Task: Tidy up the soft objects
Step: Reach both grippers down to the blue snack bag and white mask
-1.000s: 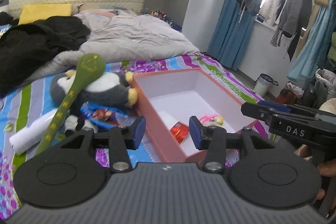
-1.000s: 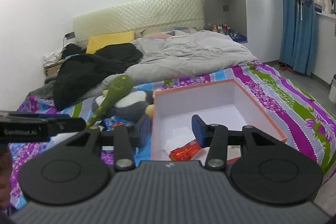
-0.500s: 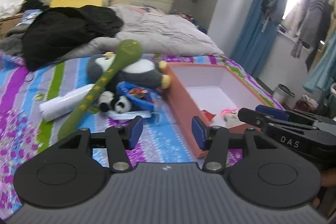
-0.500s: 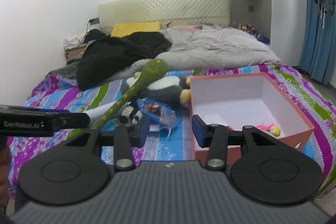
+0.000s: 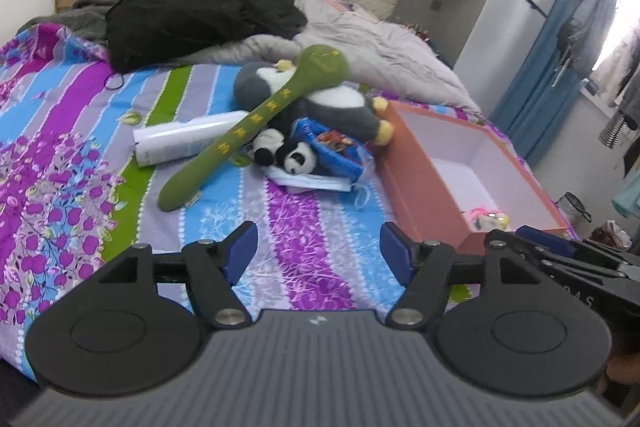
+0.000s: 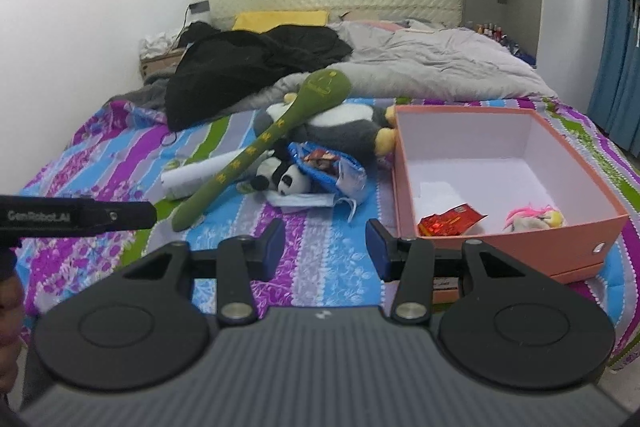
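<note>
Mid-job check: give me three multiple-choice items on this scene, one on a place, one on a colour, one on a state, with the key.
1. Where does the small panda lie?
A. inside the box
B. on the bedspread, left of the box
C. on the grey quilt

2. What colour is the box outside?
A. orange-pink
B. green
C. black

3. How does the left gripper stand?
A. shut on the green plush stick
B. shut on the panda
C. open, nothing between its jaws

Key: B, the panda rests on the striped bedspread beside the blue packet, outside the box; A, the box walls show orange-pink outside, white within; C, the jaws have just been opening and only bedspread shows between them, with the green plush stick lying farther off.
</note>
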`<state>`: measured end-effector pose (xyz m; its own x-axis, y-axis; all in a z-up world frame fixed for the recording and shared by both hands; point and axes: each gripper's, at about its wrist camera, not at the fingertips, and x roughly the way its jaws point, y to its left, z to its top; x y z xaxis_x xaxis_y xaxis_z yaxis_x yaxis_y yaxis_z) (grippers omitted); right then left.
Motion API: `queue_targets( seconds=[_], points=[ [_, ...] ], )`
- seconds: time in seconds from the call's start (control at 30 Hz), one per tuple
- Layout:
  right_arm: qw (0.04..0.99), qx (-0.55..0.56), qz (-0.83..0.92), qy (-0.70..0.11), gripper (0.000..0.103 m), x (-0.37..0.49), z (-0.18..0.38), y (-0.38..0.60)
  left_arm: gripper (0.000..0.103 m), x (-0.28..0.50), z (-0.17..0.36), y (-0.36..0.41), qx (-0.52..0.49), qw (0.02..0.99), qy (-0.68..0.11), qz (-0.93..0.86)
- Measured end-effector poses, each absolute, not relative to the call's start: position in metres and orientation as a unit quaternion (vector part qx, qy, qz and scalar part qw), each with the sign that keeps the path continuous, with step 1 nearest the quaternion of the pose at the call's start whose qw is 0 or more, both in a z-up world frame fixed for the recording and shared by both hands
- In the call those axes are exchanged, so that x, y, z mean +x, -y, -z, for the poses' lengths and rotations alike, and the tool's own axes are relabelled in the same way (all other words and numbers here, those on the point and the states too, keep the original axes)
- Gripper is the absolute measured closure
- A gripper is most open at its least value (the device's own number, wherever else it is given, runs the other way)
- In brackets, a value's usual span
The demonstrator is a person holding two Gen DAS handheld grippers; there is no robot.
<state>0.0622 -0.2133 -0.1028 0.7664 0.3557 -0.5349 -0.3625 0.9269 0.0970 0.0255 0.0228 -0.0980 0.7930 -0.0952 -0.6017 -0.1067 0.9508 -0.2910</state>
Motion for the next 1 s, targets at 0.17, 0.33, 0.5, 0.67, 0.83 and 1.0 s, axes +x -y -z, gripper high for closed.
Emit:
queue_targets(
  seconds=[0.17,0.33,0.5,0.67,0.83,1.0],
  points=[
    [0.934,-0.024,-0.198,-0.297,0.056,0.079,0.115,0.198,0.030,0.050,0.117,-0.033,-0.177,0.925,-0.336,-0.011],
    [0.933,-0.033,-0.196,-0.300,0.056,0.107,0.123,0.186,0.030,0.087,0.142,-0.046,-0.217,0.910,-0.354,-0.006],
    [0.932,-0.030,-0.193,-0.306,0.056,0.151,0.131,0.176,0.031,0.134,0.173,-0.060,-0.270,0.887,-0.374,-0.012],
    [0.928,-0.052,-0.191,-0.316,0.056,0.194,0.145,0.161,0.032,0.183,0.206,-0.072,-0.333,0.860,-0.386,0.012],
    [0.918,-0.084,-0.197,-0.333,0.056,0.233,0.160,0.141,0.032,0.220,0.231,-0.075,-0.376,0.840,-0.390,0.021],
    [0.907,-0.085,-0.202,-0.358,0.056,0.262,0.179,0.133,0.039,0.247,0.256,-0.081,-0.431,0.810,-0.396,0.034]
  ],
)
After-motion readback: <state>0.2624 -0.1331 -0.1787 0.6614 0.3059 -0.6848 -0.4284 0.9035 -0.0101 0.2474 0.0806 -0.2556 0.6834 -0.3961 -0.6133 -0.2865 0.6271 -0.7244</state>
